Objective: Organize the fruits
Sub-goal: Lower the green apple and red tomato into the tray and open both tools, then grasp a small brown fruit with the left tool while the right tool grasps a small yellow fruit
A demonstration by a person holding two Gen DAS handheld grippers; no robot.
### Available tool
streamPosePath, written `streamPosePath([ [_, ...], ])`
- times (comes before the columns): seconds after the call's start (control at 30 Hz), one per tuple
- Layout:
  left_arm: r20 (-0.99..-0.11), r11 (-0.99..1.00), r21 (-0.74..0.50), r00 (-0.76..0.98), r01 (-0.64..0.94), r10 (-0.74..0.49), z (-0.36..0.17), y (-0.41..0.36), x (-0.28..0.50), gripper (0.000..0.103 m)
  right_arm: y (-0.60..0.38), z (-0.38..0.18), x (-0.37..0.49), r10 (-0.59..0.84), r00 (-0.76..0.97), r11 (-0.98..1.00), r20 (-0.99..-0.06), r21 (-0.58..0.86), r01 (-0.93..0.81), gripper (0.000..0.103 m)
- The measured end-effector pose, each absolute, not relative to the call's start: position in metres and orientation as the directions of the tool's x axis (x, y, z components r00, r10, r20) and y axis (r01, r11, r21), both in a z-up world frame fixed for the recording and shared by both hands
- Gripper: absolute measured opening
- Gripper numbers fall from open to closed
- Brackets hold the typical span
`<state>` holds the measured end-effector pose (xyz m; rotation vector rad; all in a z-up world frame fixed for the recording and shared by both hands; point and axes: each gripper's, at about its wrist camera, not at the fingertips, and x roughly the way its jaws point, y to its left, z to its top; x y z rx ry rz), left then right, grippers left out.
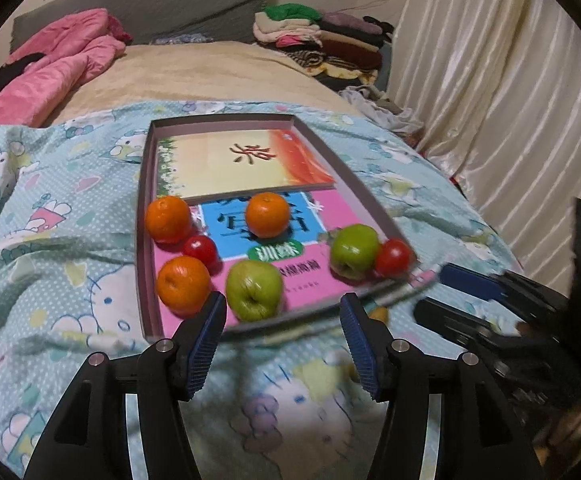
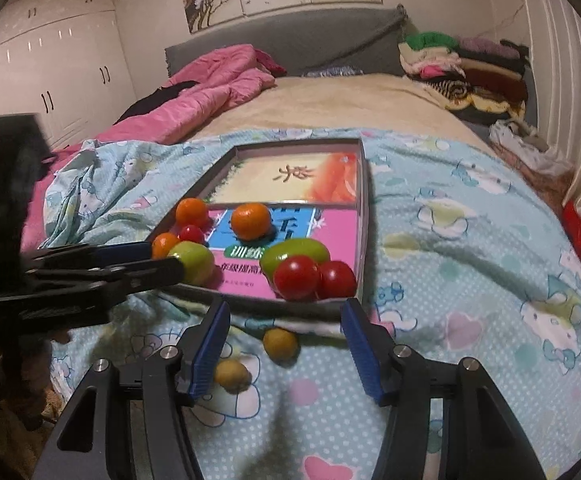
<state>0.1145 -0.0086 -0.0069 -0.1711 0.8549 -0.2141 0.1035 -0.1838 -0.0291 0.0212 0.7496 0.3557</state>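
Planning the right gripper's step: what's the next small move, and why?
Probably ease the right gripper down onto the nearer yellow fruit: its jaws are open and empty, and two yellow fruits lie on the blanket outside the tray.

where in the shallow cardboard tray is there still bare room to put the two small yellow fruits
The far half of the shallow cardboard tray, over the cream and orange book, is bare. The near half is crowded: three oranges, two green apples and three red tomatoes. A small gap remains on the pink book right of the middle orange.
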Motion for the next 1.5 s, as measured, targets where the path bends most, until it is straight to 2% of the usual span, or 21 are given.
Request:
streamPosePath([
  [0.37,-0.804,0.962,-0.147,0.539,0.229,-0.251,-0.030,-0.052,0.097,0.063,-0.182,-0.050,0.114,0.362,0.567,0.925,-0.740,0.207,-0.320,0.057],
  [0.6,-0.821,0.946,-0.216,0.480,0.240,-0.309,-0.047,-0.059,0.101,0.063,-0.188,-0.073,0.132,0.403,0.469,0.910,-0.786,0.292,-0.293,0.041],
  [0.67,-0.820,0.943,-0.233,0.473,0.238,-0.322,-0.049,-0.059,0.102,0.056,-0.186,-0.076,0.136,0.405,0.463,0.909,-0.788,0.292,-0.297,0.037],
  [0.73,-0.818,0.942,-0.236,0.475,0.238,-0.324,-0.050,-0.059,0.104,0.053,-0.183,-0.076,0.138,0.403,0.464,0.908,-0.789,0.279,-0.313,0.035],
  [0.8,-0.815,0.938,-0.253,0.470,0.237,-0.338,-0.051,-0.060,0.107,0.051,-0.176,-0.079,0.141,0.394,0.457,0.907,-0.797,0.257,-0.334,0.028],
  [0.93,-0.816,0.933,-0.264,0.460,0.244,-0.350,-0.057,-0.065,0.112,0.047,-0.171,-0.080,0.142,0.389,0.456,0.906,-0.801,0.243,-0.346,0.026],
  [1.03,-0.813,0.926,-0.283,0.451,0.248,-0.369,-0.060,-0.069,0.116,0.039,-0.175,-0.077,0.142,0.411,0.457,0.899,-0.789,0.268,-0.347,0.026],
  [1.13,-0.818,0.932,-0.261,0.454,0.251,-0.352,-0.062,-0.072,0.118,0.024,-0.178,-0.072,0.139,0.429,0.466,0.892,-0.774,0.284,-0.350,0.025],
  [1.37,-0.799,0.934,-0.267,0.489,0.235,-0.351,-0.044,-0.058,0.107,0.024,-0.182,-0.054,0.127,0.485,0.503,0.868,-0.715,0.322,-0.379,0.026],
  [1.5,-0.776,0.954,-0.237,0.555,0.182,-0.299,-0.026,-0.036,0.100,0.024,-0.180,-0.042,0.120,0.506,0.531,0.855,-0.679,0.317,-0.409,0.026],
])
